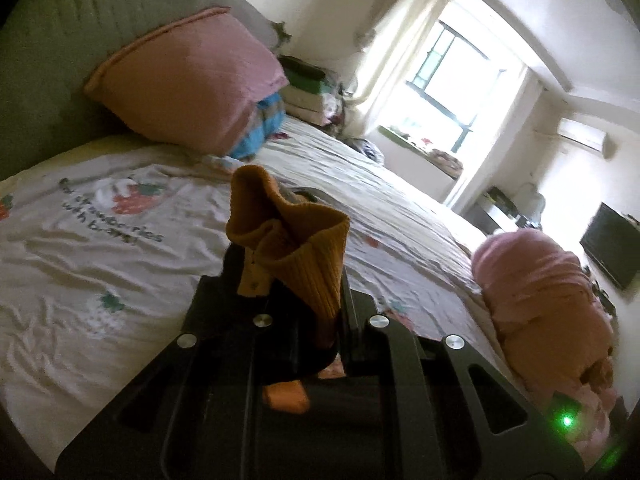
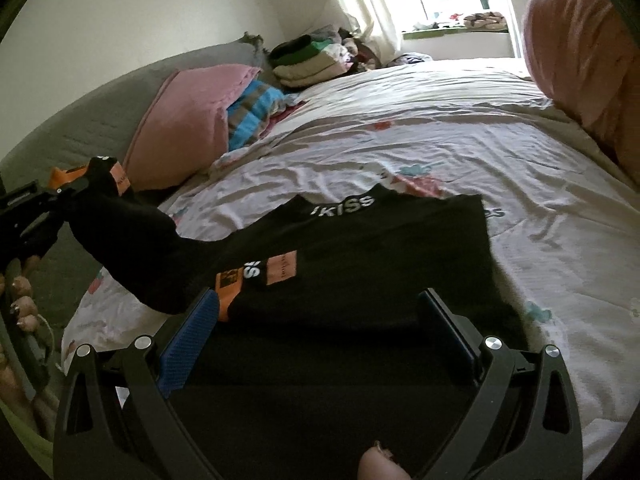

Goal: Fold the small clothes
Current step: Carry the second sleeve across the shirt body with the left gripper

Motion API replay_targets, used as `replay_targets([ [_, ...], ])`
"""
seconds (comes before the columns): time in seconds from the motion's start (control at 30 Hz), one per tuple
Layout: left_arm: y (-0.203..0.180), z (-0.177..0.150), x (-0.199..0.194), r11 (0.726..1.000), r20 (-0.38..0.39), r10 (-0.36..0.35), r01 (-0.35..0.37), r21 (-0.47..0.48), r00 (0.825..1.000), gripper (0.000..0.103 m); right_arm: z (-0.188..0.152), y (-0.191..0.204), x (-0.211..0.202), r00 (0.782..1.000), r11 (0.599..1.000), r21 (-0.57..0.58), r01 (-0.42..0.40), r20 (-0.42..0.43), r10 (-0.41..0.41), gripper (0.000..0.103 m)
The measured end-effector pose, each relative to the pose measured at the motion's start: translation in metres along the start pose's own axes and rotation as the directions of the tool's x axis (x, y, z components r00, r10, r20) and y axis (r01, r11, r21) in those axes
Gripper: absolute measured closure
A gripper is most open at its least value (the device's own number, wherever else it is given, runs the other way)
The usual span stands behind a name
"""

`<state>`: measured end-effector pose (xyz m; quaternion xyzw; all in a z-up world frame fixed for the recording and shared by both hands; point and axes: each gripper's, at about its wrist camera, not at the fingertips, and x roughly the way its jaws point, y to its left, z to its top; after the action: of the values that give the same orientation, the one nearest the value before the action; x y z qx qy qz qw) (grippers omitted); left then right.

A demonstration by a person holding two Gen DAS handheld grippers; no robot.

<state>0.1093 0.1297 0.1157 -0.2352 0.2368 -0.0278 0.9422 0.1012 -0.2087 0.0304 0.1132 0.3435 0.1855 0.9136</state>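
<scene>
Right gripper [image 2: 316,320]: jaws wide apart, blue-padded finger [image 2: 188,344] on the left, nothing pinched; the black T-shirt with white lettering and orange patches [image 2: 360,248] lies in the gap below and stretches away over the bed. Near edge of the shirt is hidden under the gripper body, so I can't tell whether the pads touch cloth. Left gripper [image 1: 304,248]: fingers together, clamped on the shirt's mustard ribbed knit cuff [image 1: 296,236]; in the right wrist view it sits far left, lifting that black sleeve [image 2: 132,232] clear of the white strawberry-print bedsheet [image 2: 440,152]. Risks, my read: only one corner is held, so pulling the sleeve across could drag the whole shirt body and wrinkle it, since the right side isn't pinning anything. The grip is on a bunched cuff only; a tug against sheet friction may slip it out. The loose sheet may ruck up with the shirt. Further back, the pink square pillow [image 2: 184,128] and blue-striped folded cloth [image 2: 252,112] sit left of the shirt, near enough to snag a wide sleeve swing. The folded clothes stack [image 2: 304,64] by the window is well apart, no concern.
</scene>
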Motion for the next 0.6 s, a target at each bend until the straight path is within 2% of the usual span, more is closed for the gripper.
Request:
replay_targets([
  [0.07,-0.006,-0.001,0.003,1.000,-0.008,-0.010,0.010,0.011,1.000,0.096,0.001,-0.008,-0.003,1.000,1.000,0.024,-0.013,0.001,0.013,0.005],
  [0.3,-0.025,-0.013,0.024,0.997,-0.066,-0.068,0.071,0.036,0.995,0.096,0.003,-0.029,-0.015,1.000,0.998,0.060,0.012,0.025,-0.014,0.005],
  [0.6,-0.045,-0.047,0.064,0.988,-0.175,-0.109,0.127,0.094,0.979,0.096,0.000,-0.056,-0.023,0.997,0.993,0.103,0.062,0.031,-0.065,0.005],
])
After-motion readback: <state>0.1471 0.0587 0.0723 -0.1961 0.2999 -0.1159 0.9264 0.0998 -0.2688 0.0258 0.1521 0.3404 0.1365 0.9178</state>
